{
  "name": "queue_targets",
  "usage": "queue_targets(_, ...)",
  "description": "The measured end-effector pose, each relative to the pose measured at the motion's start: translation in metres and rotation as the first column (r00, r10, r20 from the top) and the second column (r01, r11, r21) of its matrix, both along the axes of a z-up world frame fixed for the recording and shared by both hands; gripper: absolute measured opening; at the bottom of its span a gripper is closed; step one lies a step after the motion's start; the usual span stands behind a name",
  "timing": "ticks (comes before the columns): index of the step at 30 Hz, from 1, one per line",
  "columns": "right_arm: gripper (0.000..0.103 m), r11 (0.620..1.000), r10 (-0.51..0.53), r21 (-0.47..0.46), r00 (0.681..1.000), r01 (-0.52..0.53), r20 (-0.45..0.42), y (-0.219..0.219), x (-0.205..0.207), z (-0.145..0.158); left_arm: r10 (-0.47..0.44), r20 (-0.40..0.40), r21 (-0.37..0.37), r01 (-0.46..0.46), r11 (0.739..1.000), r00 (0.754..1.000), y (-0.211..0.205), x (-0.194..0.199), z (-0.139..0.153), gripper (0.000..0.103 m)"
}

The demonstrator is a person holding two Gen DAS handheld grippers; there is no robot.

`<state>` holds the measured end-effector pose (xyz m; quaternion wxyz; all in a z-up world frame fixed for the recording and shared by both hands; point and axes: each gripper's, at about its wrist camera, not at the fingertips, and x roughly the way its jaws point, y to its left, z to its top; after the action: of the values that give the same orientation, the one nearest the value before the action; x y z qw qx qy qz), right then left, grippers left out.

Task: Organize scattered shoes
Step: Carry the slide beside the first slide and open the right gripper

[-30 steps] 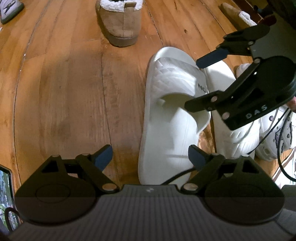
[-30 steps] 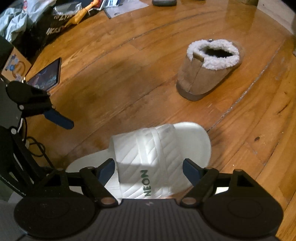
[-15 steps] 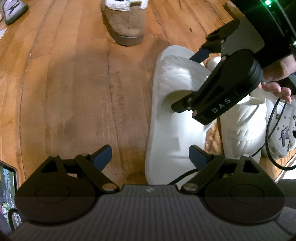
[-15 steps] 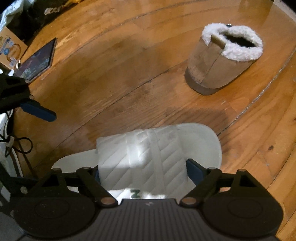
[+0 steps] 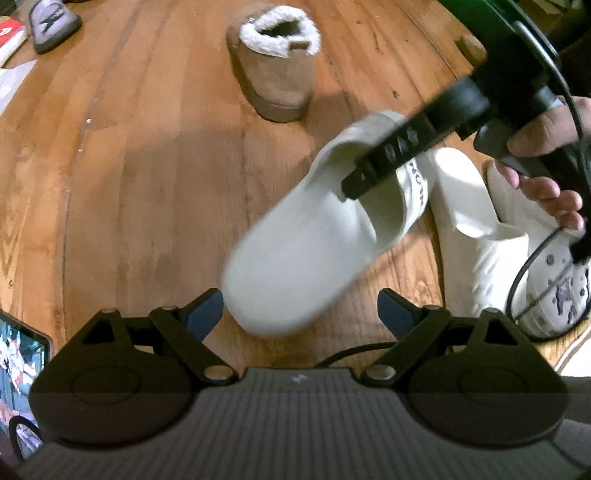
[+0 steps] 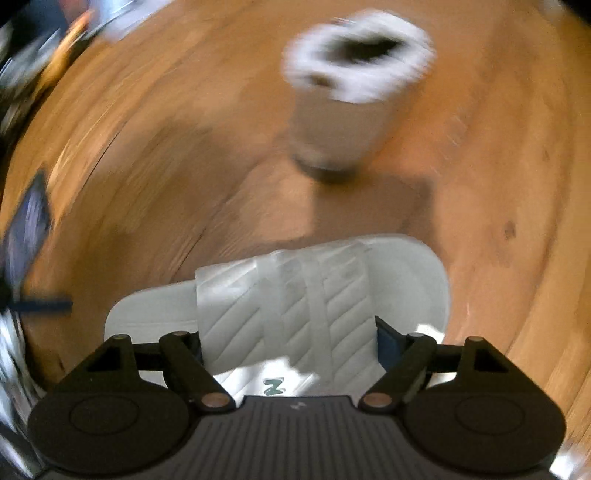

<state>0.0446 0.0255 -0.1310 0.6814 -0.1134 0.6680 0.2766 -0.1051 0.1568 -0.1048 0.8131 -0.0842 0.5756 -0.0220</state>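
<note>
A white slide (image 5: 295, 266) lies skewed on the wooden floor, heel toward the lower left. My right gripper (image 6: 291, 339) is shut on its quilted strap (image 6: 295, 295), one pad on each side. In the left wrist view a black finger (image 5: 388, 155) of that gripper reaches across the strap, held by a hand (image 5: 543, 155). The matching white slide (image 5: 465, 206) lies just to the right. My left gripper (image 5: 301, 314) is open and hovers over the gripped slide's heel without touching it.
A tan fleece-lined slipper (image 5: 277, 77) stands beyond the slides, blurred in the right wrist view (image 6: 340, 122). A white clog with charms (image 5: 554, 302) sits at the far right. A grey shoe (image 5: 51, 22) is at top left. A tablet (image 5: 18, 362) lies at lower left.
My right gripper came down over the slide's strap, took hold and rolled, swinging the slide's heel leftward away from its mate. The left gripper stayed open and drew back slightly.
</note>
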Motion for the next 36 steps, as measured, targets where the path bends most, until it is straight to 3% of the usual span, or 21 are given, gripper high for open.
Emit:
queue_targets(3, 0.081, 0.980, -0.185, 0.043, 0.974, 0.192, -0.133, -0.012, 0.011, -0.007, 0.020, 0.013, 0.013, -0.021, 1.000, 1.000, 0.005, -0.001, 0.004, 0.091)
queue_targets(4, 0.081, 0.948, -0.291, 0.060, 0.926, 0.313, -0.239, -0.022, 0.015, -0.015, 0.024, 0.016, 0.015, -0.025, 1.000, 1.000, 0.006, -0.001, 0.005, 0.091)
queue_targets(5, 0.081, 0.900, -0.386, 0.063, 0.856, 0.432, -0.345, -0.033, 0.018, -0.022, 0.029, 0.020, 0.017, -0.029, 0.999, 0.999, 0.007, -0.001, 0.006, 0.091)
queue_targets(7, 0.081, 0.830, -0.483, 0.043, 0.756, 0.556, -0.442, -0.045, 0.016, -0.031, 0.035, 0.025, 0.021, -0.036, 0.999, 0.999, 0.009, -0.001, 0.006, 0.091)
queue_targets(8, 0.081, 0.782, -0.533, 0.022, 0.687, 0.622, -0.494, -0.052, 0.011, -0.036, 0.036, 0.025, 0.020, -0.037, 0.999, 0.999, 0.009, -0.001, 0.005, 0.091)
queue_targets(9, 0.082, 0.730, -0.576, -0.004, 0.611, 0.684, -0.543, -0.060, 0.007, -0.041, 0.038, 0.023, 0.017, -0.038, 0.999, 0.999, 0.009, 0.000, 0.004, 0.091)
queue_targets(10, 0.082, 0.654, -0.625, -0.056, 0.497, 0.755, -0.602, -0.070, -0.005, -0.049, 0.039, 0.020, 0.013, -0.040, 0.999, 0.999, 0.009, 0.000, 0.003, 0.091)
queue_targets(12, 0.088, 0.628, -0.641, -0.074, 0.461, 0.774, -0.614, -0.073, -0.014, -0.050, 0.038, 0.014, 0.005, -0.038, 0.999, 0.999, 0.008, 0.001, -0.001, 0.091)
queue_targets(14, 0.094, 0.609, -0.650, -0.058, 0.456, 0.791, -0.608, -0.076, -0.026, -0.046, 0.035, 0.007, -0.002, -0.035, 0.999, 0.999, 0.007, 0.003, -0.004, 0.091)
queue_targets(17, 0.095, 0.610, -0.636, 0.004, 0.493, 0.792, -0.593, -0.085, -0.044, -0.029, 0.031, -0.004, -0.014, -0.031, 0.999, 1.000, 0.007, 0.004, -0.009, 0.091)
queue_targets(20, 0.095, 0.683, -0.542, 0.112, 0.603, 0.722, -0.586, -0.090, -0.047, -0.010, 0.042, -0.009, -0.044, -0.042, 0.998, 0.999, 0.010, 0.007, -0.011, 0.091)
queue_targets(24, 0.094, 0.811, -0.385, 0.271, 0.822, 0.519, -0.420, -0.090, -0.041, 0.024, 0.070, -0.013, -0.130, -0.071, 0.989, 0.997, 0.021, 0.009, -0.013, 0.091)
queue_targets(25, 0.094, 0.873, -0.307, 0.307, 0.916, 0.379, -0.258, -0.086, -0.046, 0.042, 0.078, -0.016, -0.153, -0.080, 0.985, 0.997, 0.024, 0.009, -0.015, 0.091)
queue_targets(26, 0.094, 0.929, -0.201, 0.301, 0.976, 0.216, -0.079, -0.077, -0.056, 0.059, 0.086, -0.021, -0.167, -0.088, 0.982, 0.996, 0.025, 0.010, -0.016, 0.091)
queue_targets(27, 0.094, 0.937, -0.180, 0.297, 0.983, 0.184, -0.044, -0.077, -0.056, 0.065, 0.092, -0.024, -0.172, -0.095, 0.981, 0.995, 0.024, 0.011, -0.017, 0.091)
queue_targets(28, 0.094, 0.957, -0.083, 0.286, 0.994, 0.058, 0.076, -0.069, -0.063, 0.071, 0.098, -0.028, -0.177, -0.101, 0.979, 0.995, 0.023, 0.011, -0.018, 0.091)
queue_targets(29, 0.094, 0.963, 0.018, 0.259, 0.981, -0.069, 0.194, -0.062, -0.071, 0.078, 0.103, -0.031, -0.182, -0.107, 0.978, 0.994, 0.023, 0.011, -0.019, 0.091)
queue_targets(30, 0.094, 0.964, 0.057, 0.241, 0.970, -0.115, 0.236, -0.061, -0.073, 0.073, 0.101, -0.035, -0.183, -0.106, 0.977, 0.994, 0.021, 0.012, -0.020, 0.091)
queue_targets(36, 0.089, 0.961, 0.163, 0.189, 0.966, -0.202, 0.203, -0.056, -0.058, 0.053, 0.047, -0.059, -0.179, -0.057, 0.982, 0.997, 0.004, 0.016, -0.027, 0.091)
